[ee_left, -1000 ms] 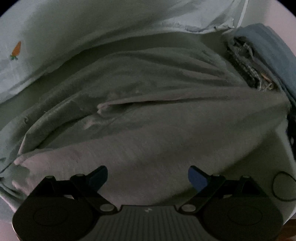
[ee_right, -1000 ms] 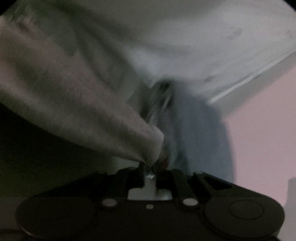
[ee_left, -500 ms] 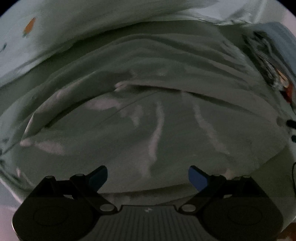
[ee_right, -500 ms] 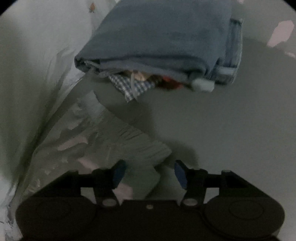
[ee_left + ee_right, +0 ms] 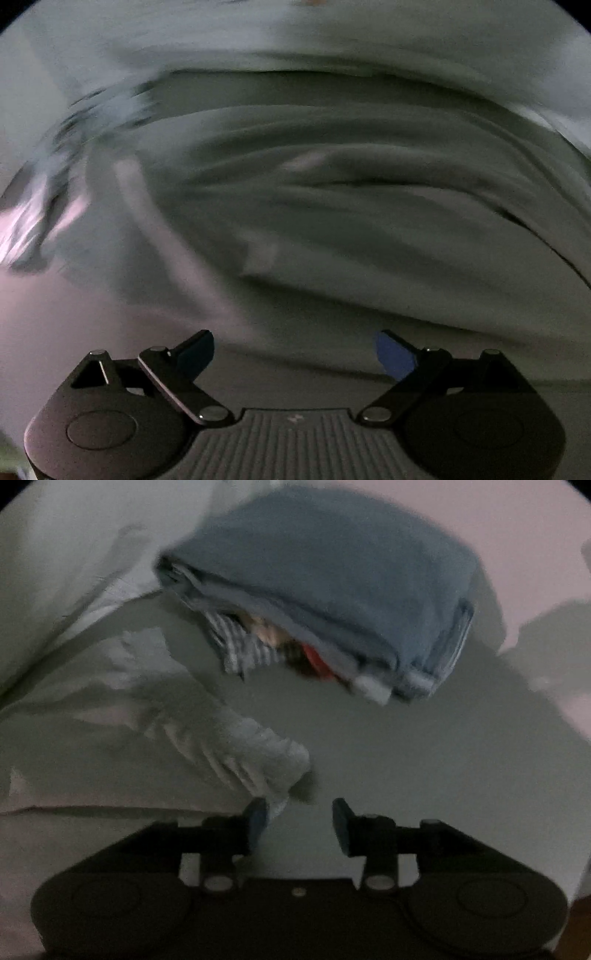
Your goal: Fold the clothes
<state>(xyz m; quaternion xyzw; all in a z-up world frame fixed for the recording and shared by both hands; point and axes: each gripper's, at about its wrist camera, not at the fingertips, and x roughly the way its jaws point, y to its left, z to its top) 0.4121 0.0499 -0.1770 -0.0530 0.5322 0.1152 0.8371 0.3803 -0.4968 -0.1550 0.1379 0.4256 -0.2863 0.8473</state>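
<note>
Left hand-held gripper (image 5: 294,352): jaws set wide apart, nothing between them. It hangs over the near edge of the grey garment (image 5: 369,221), which lies spread in long soft folds across the pale bed sheet (image 5: 92,332). The garment fills most of the left wrist view; its near hem runs just ahead of the blue finger pads (image 5: 393,354). The left side of this view is smeared by motion, and detail there cannot be read.

Right hand-held gripper (image 5: 299,821): jaws apart, not clamped on anything. A bunched corner of the grey garment (image 5: 240,753) lies just ahead of the left finger; whether cloth and pad touch cannot be told. The space between the fingers shows only bare sheet (image 5: 406,757).

Beyond that corner sits a stack of folded clothes (image 5: 332,590), separate from the grey garment. A blue folded piece forms the top of the stack; a checked fabric (image 5: 240,646) and something red (image 5: 314,657) show at its open side beneath. A pale quilt or cover (image 5: 55,572) lies along the left of the stack.

Lighting is dim in both views.
</note>
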